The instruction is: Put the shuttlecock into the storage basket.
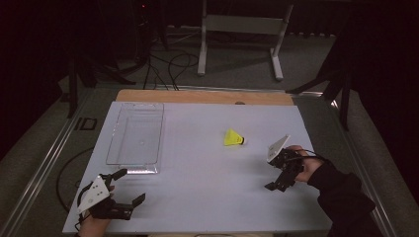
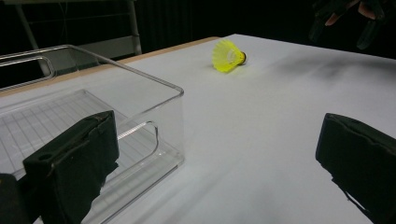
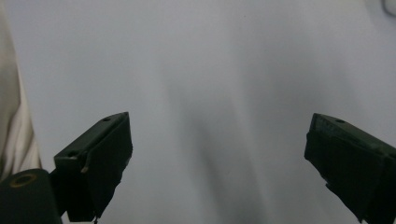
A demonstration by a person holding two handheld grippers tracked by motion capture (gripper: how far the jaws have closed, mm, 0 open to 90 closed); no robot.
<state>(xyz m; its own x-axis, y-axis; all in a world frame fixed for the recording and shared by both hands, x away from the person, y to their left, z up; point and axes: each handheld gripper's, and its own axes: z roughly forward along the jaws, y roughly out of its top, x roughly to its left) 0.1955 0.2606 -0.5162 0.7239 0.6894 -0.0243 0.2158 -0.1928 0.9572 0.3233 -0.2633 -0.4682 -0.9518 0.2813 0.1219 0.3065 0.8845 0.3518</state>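
Note:
A yellow shuttlecock (image 1: 233,138) lies on its side on the white table top (image 1: 207,187), right of centre; in the left gripper view the shuttlecock (image 2: 229,56) is far ahead. A clear plastic tray (image 1: 118,123) stands empty at the left. My left gripper (image 1: 130,186) is open at the front left corner, just below the tray's near end, and the tray's corner (image 2: 180,93) stands by its left jaw. My right gripper (image 1: 273,175) is open at the right, nearer me than the shuttlecock and apart from it. Its own view has the jaws wide over bare, blurred table (image 3: 215,93).
A wooden strip (image 1: 202,96) runs along the table's far edge. Beyond it are a white stand (image 1: 242,29) and cables on the floor. My right hand with its gripper (image 2: 345,18) appears far off at the top right of the left gripper view.

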